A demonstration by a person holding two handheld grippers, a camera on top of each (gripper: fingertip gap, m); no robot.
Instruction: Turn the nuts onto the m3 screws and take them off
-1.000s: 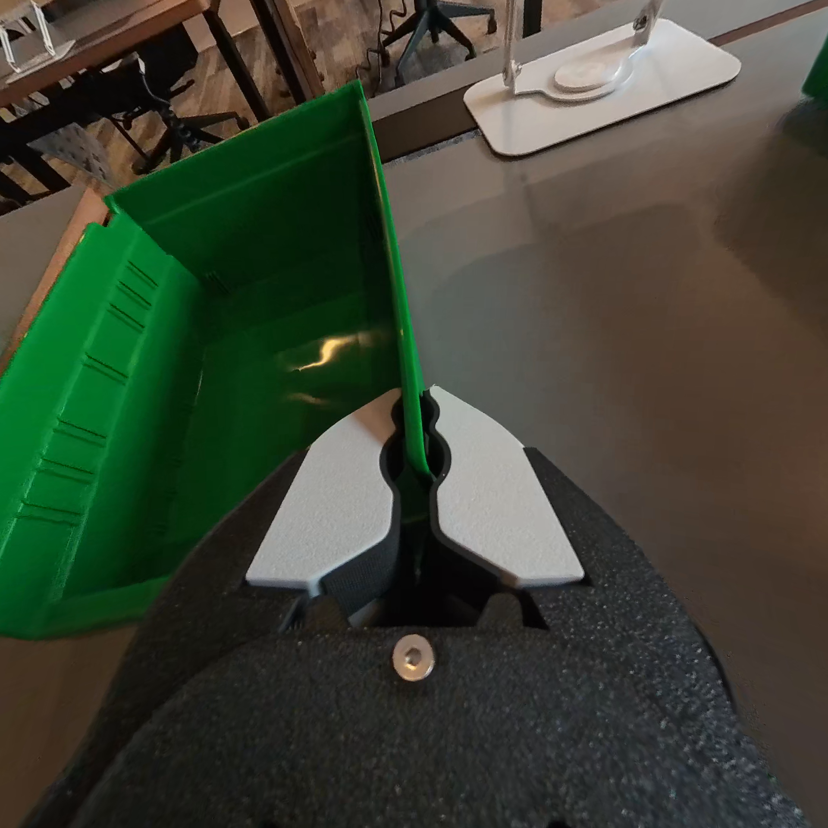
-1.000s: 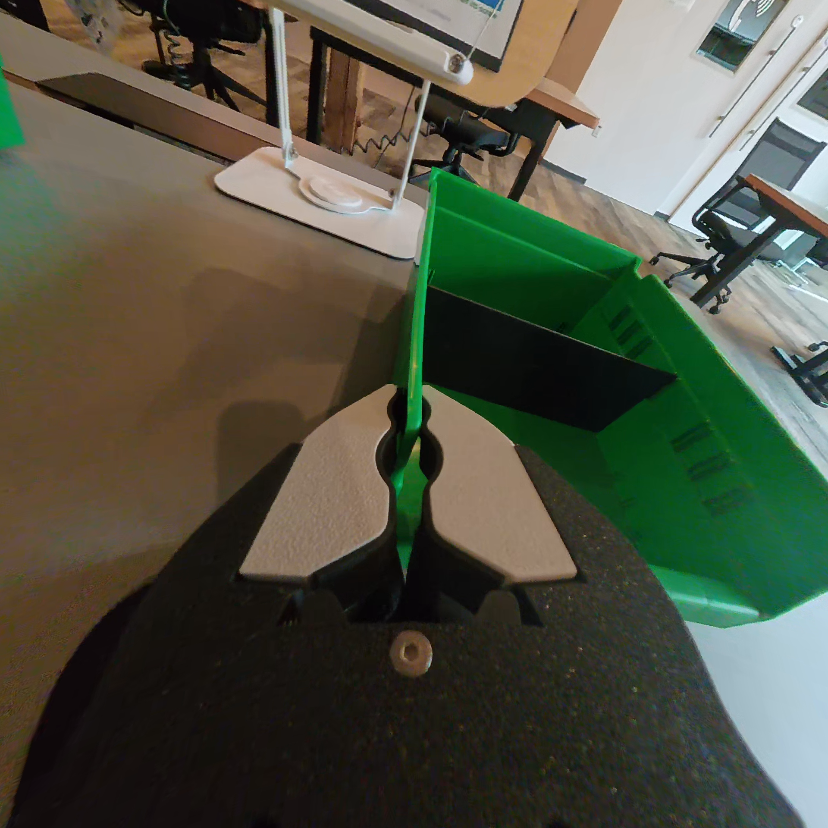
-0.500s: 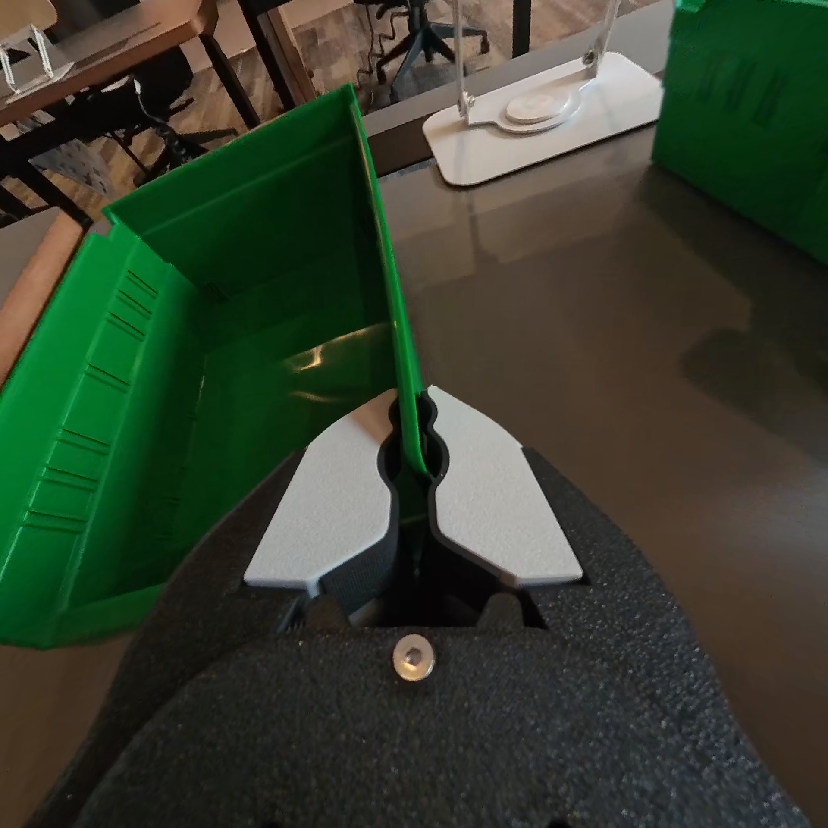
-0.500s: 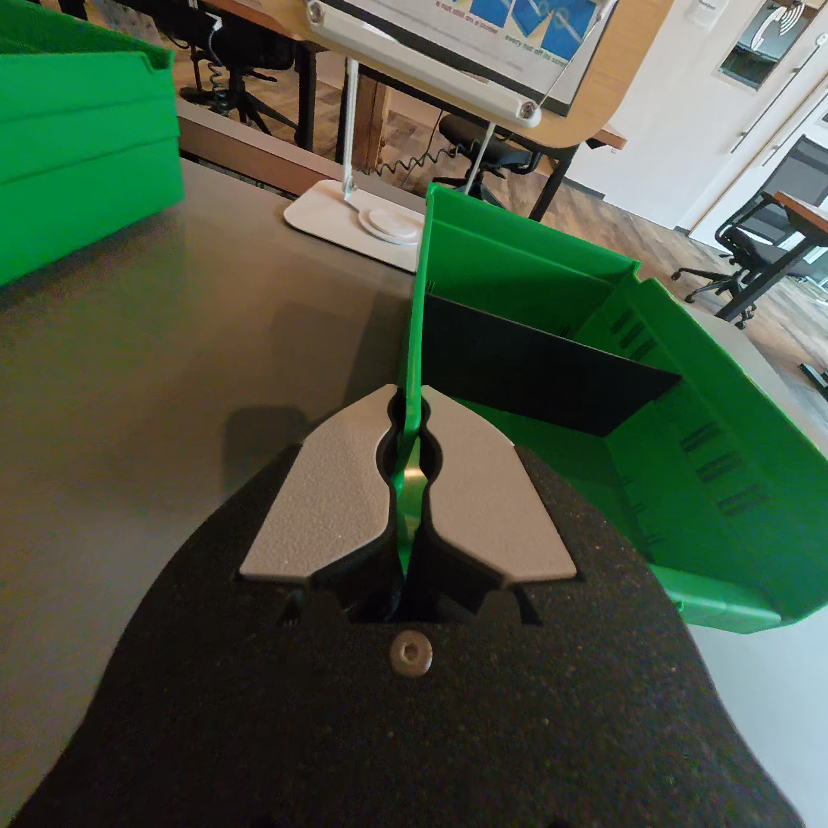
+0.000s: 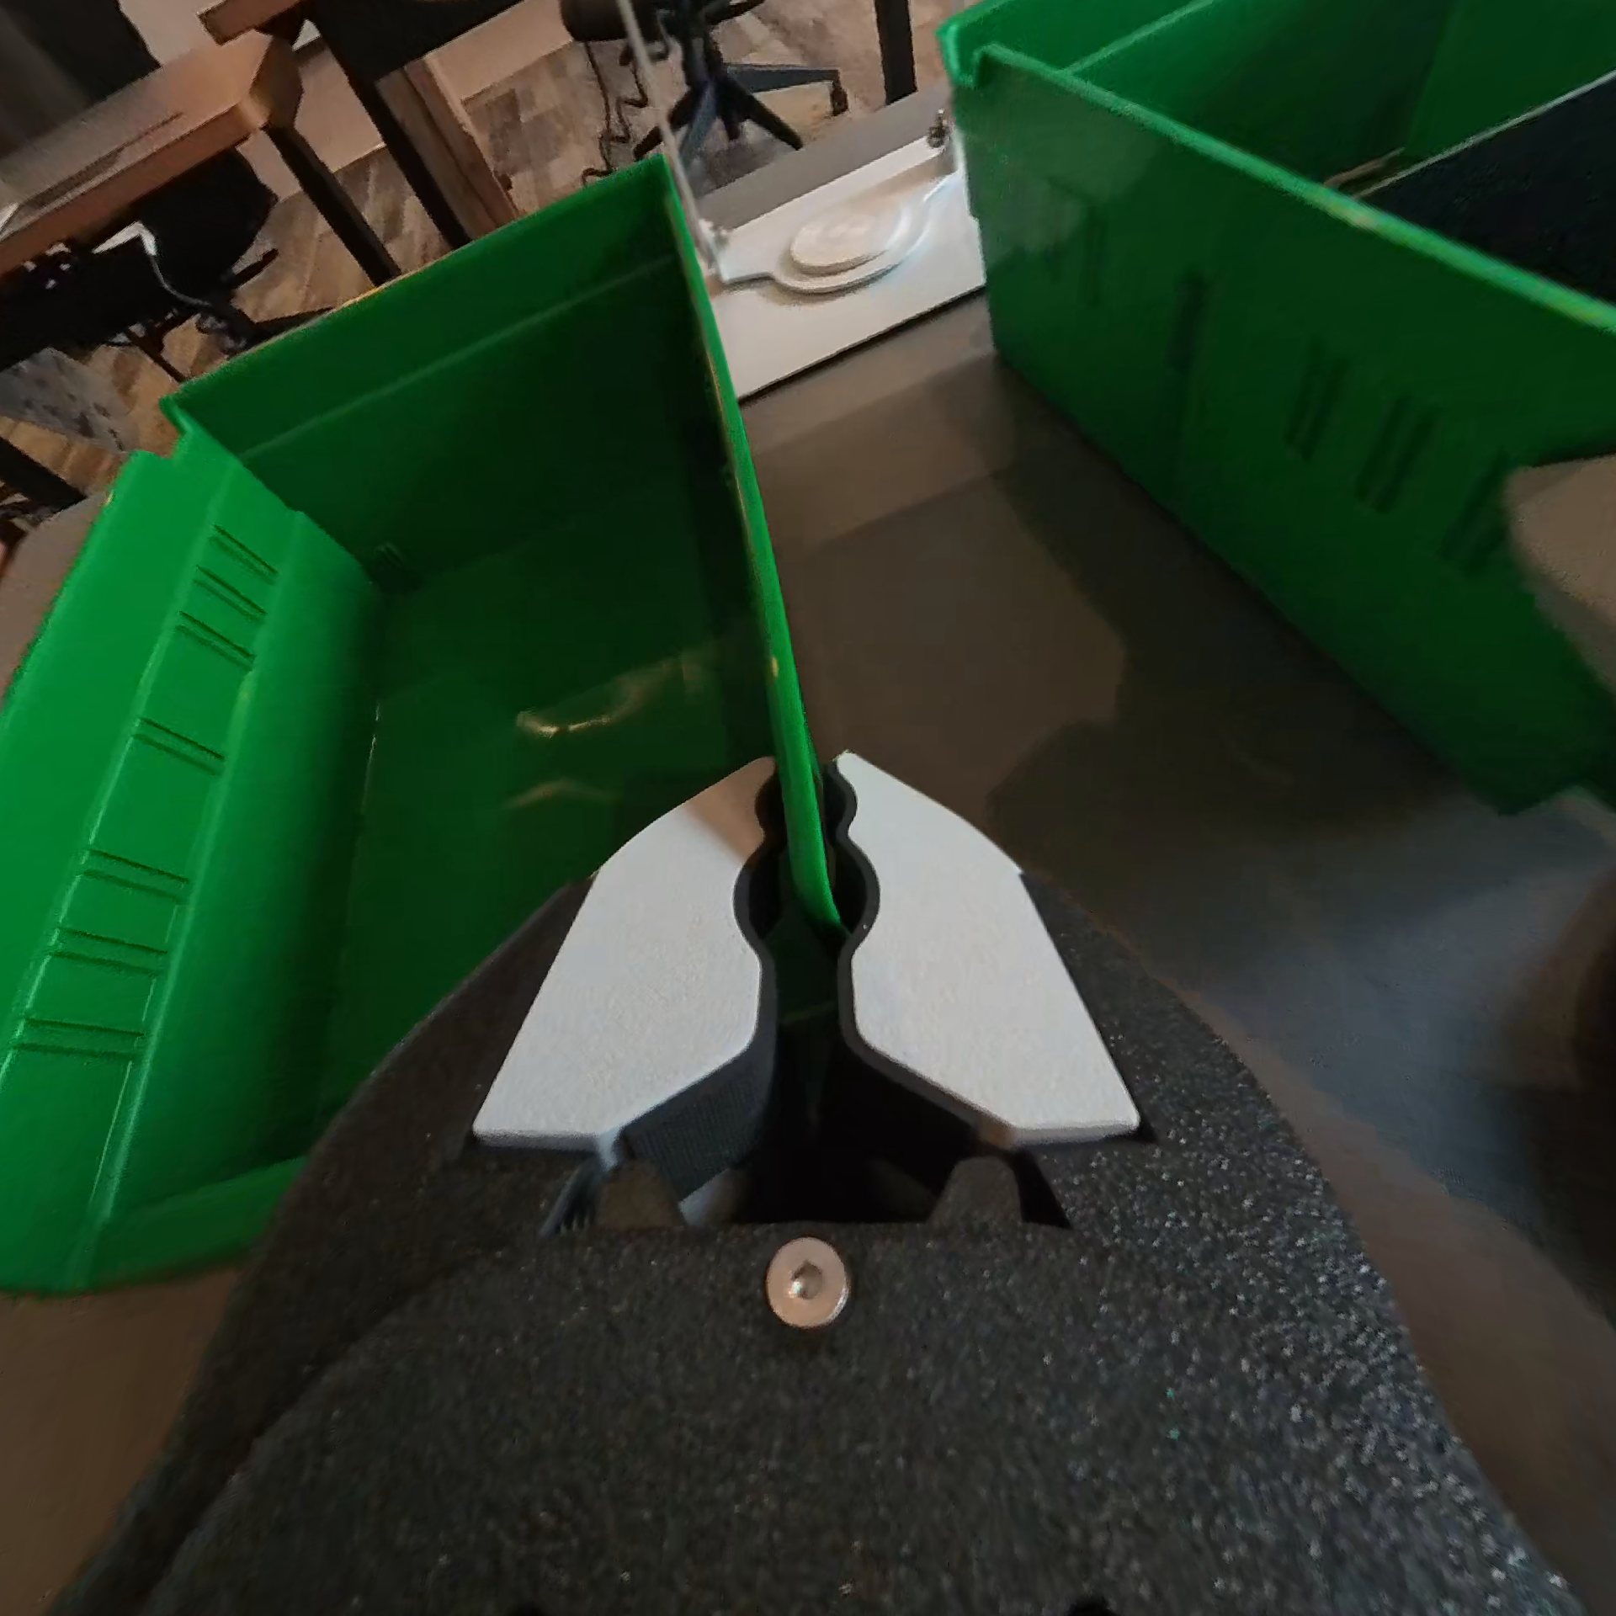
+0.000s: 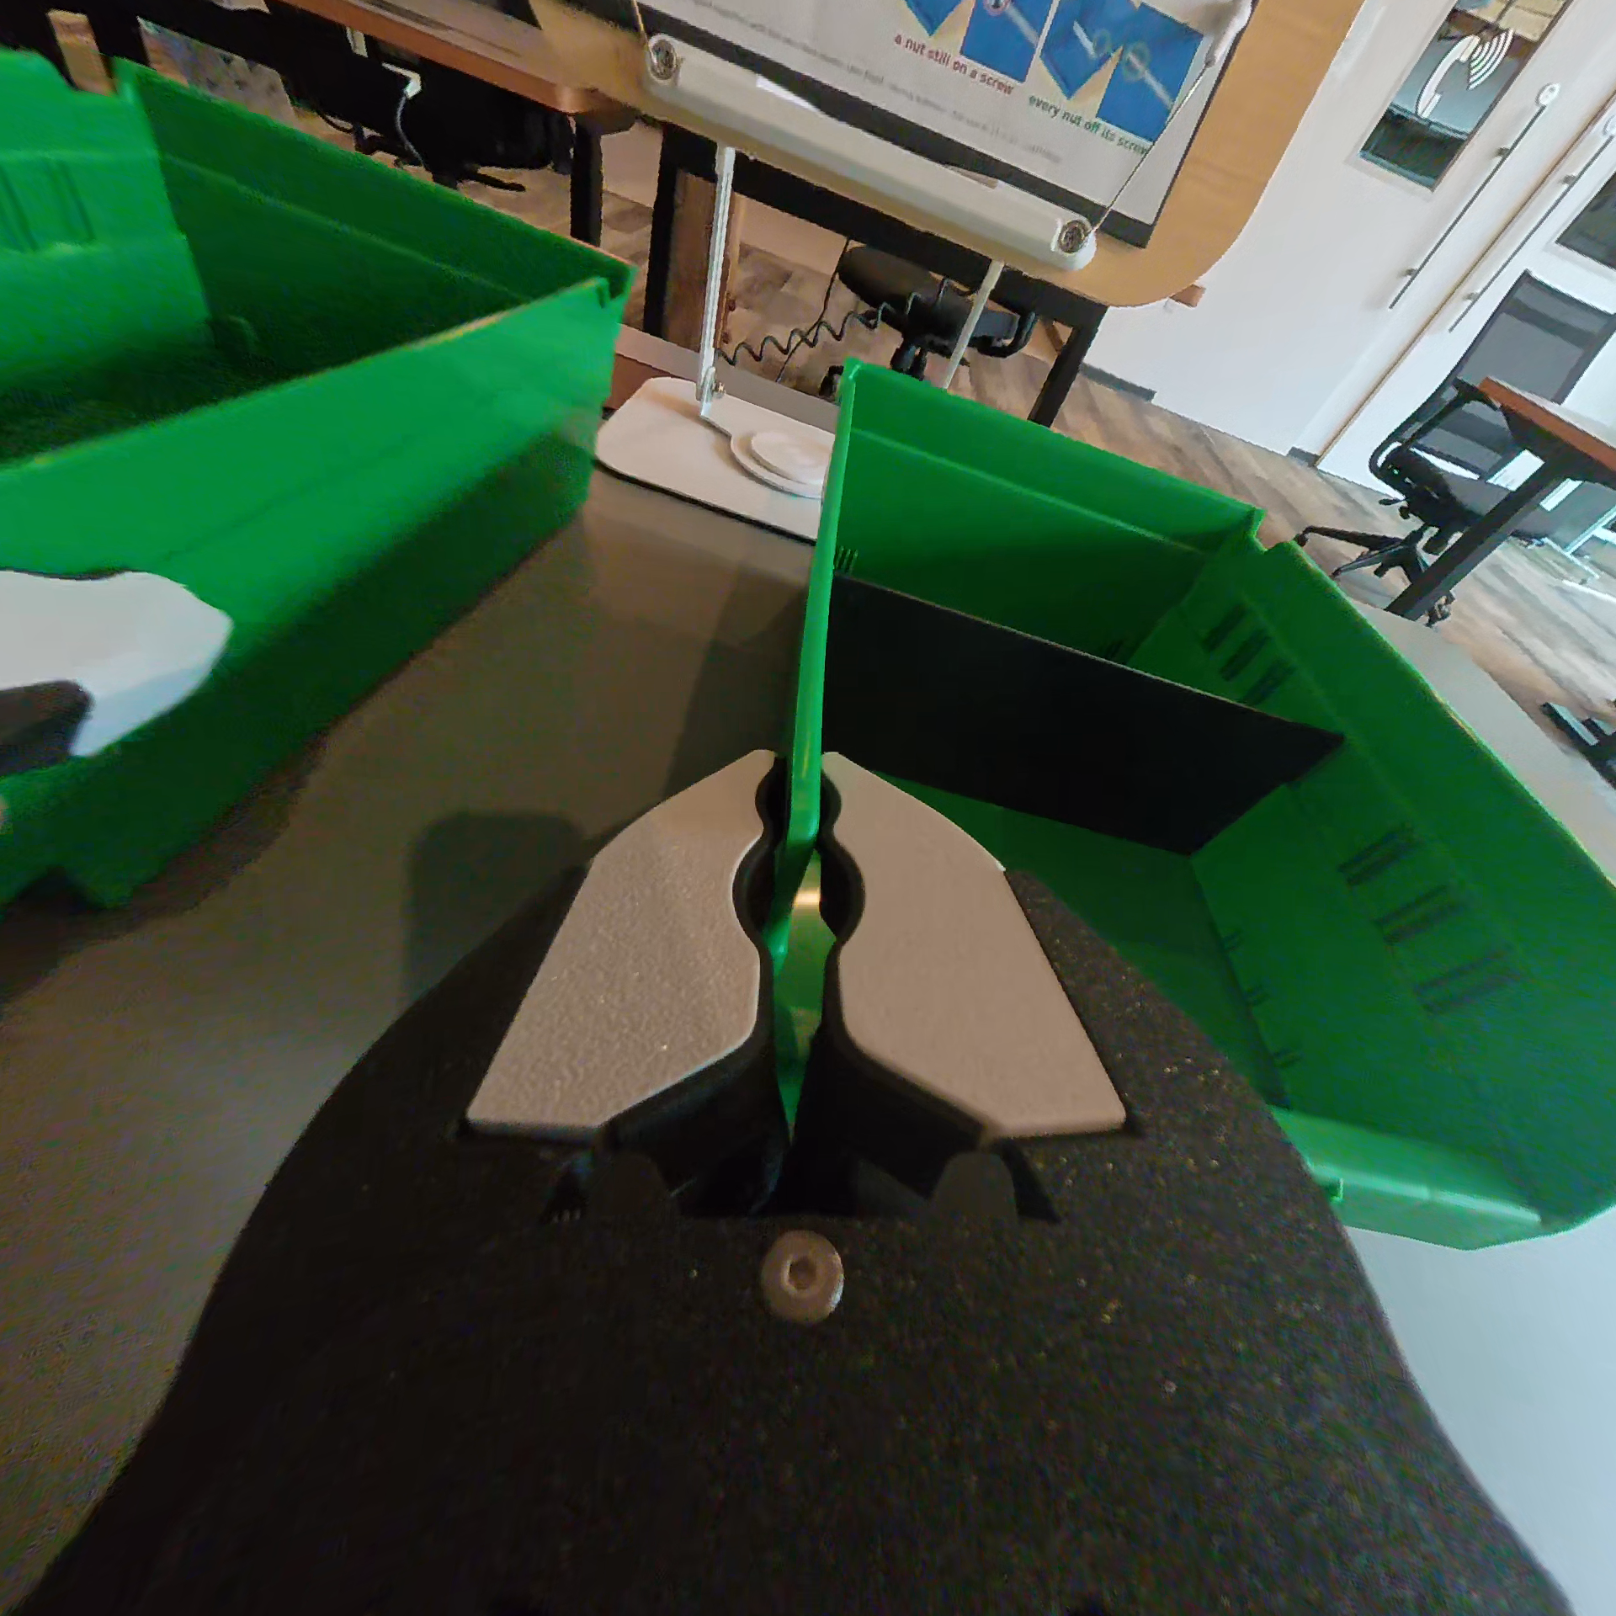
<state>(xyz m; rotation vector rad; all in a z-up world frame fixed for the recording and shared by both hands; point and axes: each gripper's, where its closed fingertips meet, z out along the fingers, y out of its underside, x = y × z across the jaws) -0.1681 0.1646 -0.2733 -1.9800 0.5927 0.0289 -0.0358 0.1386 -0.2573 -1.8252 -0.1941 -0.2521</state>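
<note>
on the grey table (image 5: 1006, 612): no nuts or screws discernible. left gripper (image 5: 809, 839) clamps side wall of green bin (image 5: 437, 542); right gripper (image 6: 800, 831) clamps wall of second green bin (image 6: 1093, 542) with black divider (image 6: 1049, 708). white stand base (image 6: 682, 446) beyond.

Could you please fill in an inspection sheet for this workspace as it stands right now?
Surface: dark grey table, bare between the bins.
Job's things: nuts and screws not seen.
Clutter: white stand base.
Grippers: left gripper pinches the wall of an empty green bin; right gripper pinches the wall of a green bin with black divider.
Cables: coiled cable beyond the table.
Surroundings: desks, office chair, wood floor.
</note>
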